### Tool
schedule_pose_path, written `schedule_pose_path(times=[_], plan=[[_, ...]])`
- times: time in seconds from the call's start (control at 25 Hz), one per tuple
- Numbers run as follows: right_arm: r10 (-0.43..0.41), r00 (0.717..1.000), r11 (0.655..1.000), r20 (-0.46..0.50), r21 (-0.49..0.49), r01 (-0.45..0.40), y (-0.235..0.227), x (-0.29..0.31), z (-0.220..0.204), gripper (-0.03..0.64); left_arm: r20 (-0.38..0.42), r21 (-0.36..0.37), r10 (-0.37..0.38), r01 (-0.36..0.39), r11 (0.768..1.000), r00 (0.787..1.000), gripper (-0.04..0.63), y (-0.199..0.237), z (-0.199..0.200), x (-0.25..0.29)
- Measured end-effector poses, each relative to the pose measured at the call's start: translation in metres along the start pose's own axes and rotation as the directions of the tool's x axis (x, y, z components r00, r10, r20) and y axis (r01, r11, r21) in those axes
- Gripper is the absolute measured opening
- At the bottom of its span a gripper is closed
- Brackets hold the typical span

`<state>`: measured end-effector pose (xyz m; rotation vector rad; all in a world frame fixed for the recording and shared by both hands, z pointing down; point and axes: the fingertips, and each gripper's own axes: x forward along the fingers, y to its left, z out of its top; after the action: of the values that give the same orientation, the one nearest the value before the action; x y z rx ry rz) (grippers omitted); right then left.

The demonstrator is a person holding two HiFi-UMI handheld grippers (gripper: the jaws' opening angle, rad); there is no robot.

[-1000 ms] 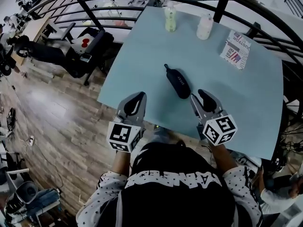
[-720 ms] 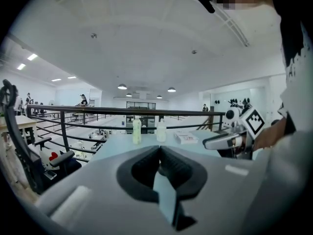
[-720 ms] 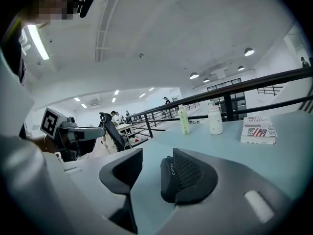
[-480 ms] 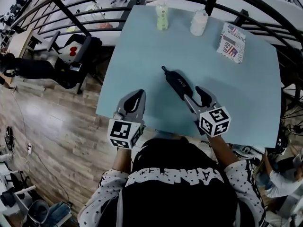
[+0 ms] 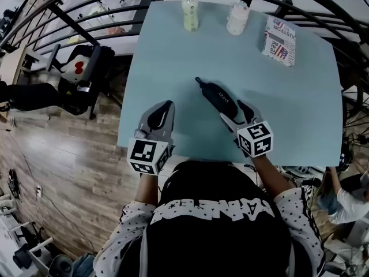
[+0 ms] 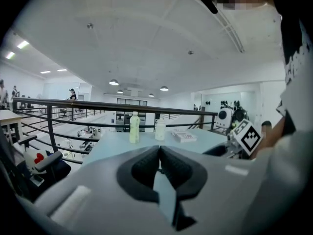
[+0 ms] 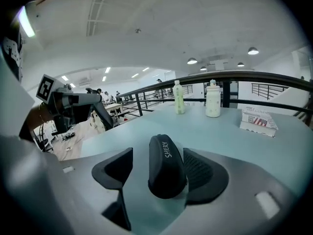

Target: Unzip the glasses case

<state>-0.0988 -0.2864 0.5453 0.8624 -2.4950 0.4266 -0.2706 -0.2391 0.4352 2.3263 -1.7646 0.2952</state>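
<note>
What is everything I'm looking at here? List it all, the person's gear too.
Table: one, light blue, centre.
Glasses case: one, black, lying on the table's near half.
Green bottle: one, pale green, upright at the table's far edge.
White bottle: one, white, upright beside the green one.
Printed packet: one, white with red and blue, table's far right corner.
Railing: one, black, round the table's far side.
Chair: one, black, left of the table.
Floor: brown wood, left.
Left hand-held gripper: one, grey with black pads, jaws together, empty.
Right hand-held gripper: one, same colours, jaws apart, just been opening, the case's near end between them.
</note>
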Motion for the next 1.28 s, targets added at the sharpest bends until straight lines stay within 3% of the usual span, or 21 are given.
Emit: schedule_pose_path(times=[0.64,1.0,1.28], plan=[[-0.055,0.98,0.994,-0.19,-0.106,0.036,-0.01,0.051,-0.038,0.399,-0.003,-0.022,-0.084,0.084,0.996,0.996,0.0,0.023,0.001,0.021],[-0.033,0.97,0.994,-0.242,-0.113,0.006,-0.01,0.067,-0.048,0.395,-0.005,-0.05,-0.114,0.113,0.992,0.994,0.0,0.027,0.002,0.033],[0.004,0.972,0.998,-0.235,-0.052,-0.016,-0.014,0.069,-0.049,0.356,-0.007,-0.081,-0.125,0.124,0.989,0.992,0.0,0.03,0.001,0.045]])
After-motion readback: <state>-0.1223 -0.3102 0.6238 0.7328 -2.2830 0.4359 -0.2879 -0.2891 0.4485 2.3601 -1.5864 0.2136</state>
